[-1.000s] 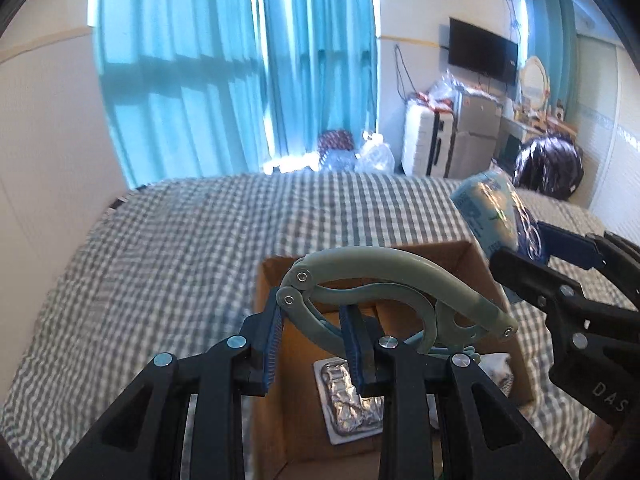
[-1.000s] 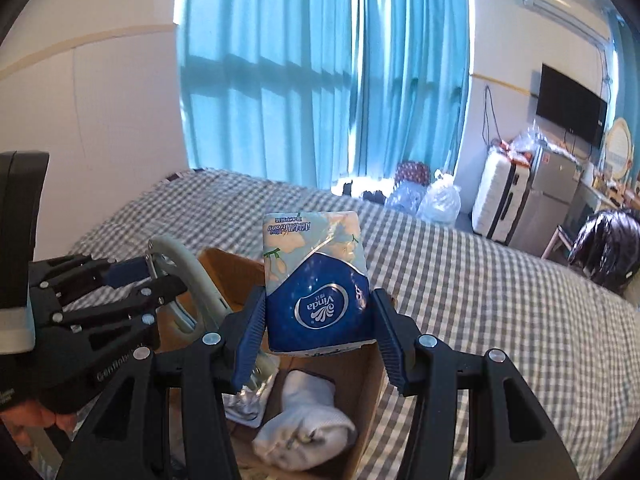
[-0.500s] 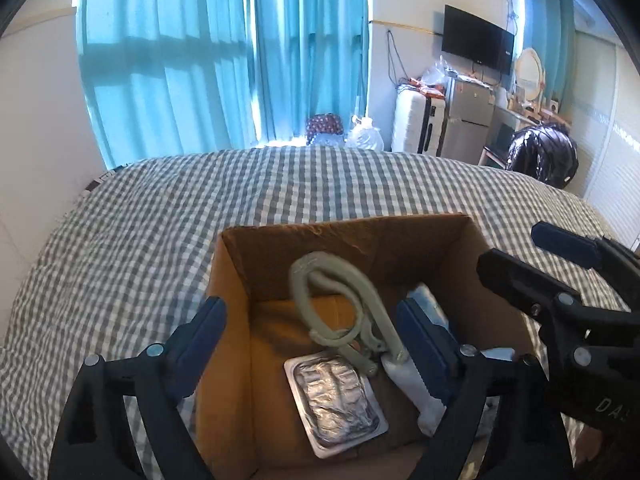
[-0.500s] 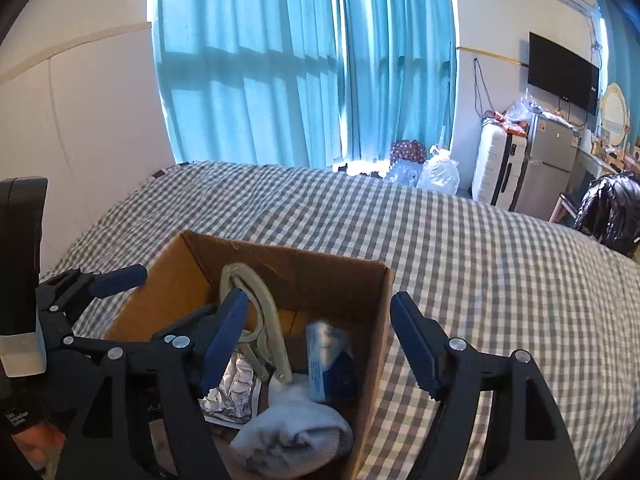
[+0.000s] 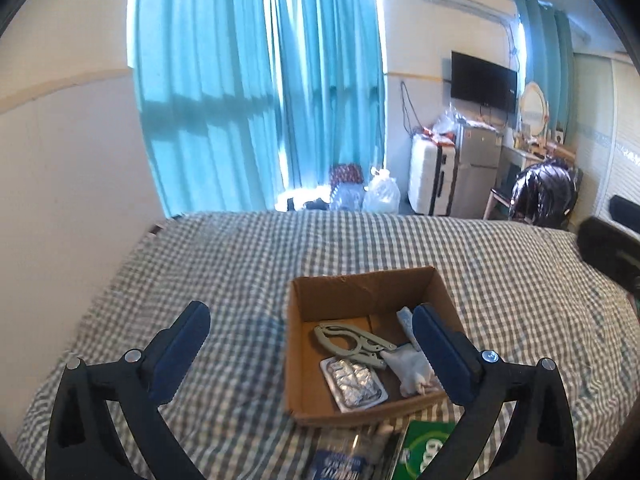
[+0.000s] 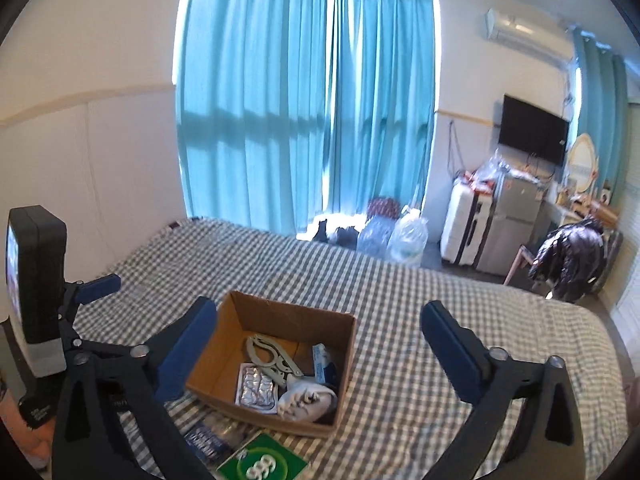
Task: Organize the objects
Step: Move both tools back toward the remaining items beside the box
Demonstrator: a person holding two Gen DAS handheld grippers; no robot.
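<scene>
A brown cardboard box (image 5: 360, 292) (image 6: 288, 316) sits on the checked bed. Inside lie a pale green folding hanger (image 5: 352, 342) (image 6: 268, 354), a silver blister pack (image 5: 356, 384) (image 6: 258, 388), a white sock (image 5: 412, 368) (image 6: 306, 400) and a blue tissue pack (image 6: 322, 364). My left gripper (image 5: 312, 356) is open and empty, above and in front of the box. My right gripper (image 6: 320, 356) is open and empty, also held back above the box.
A green packet (image 6: 260, 462) (image 5: 424, 446) and a blue-labelled clear packet (image 6: 208, 440) (image 5: 336, 460) lie on the bed in front of the box. The checked bed (image 5: 240, 264) stretches around. A suitcase (image 6: 464, 224), fridge and chair stand beyond it.
Both grippers opened: the hanger and the tissue pack dropped into the box. Both grippers then pulled back and up away from the box.
</scene>
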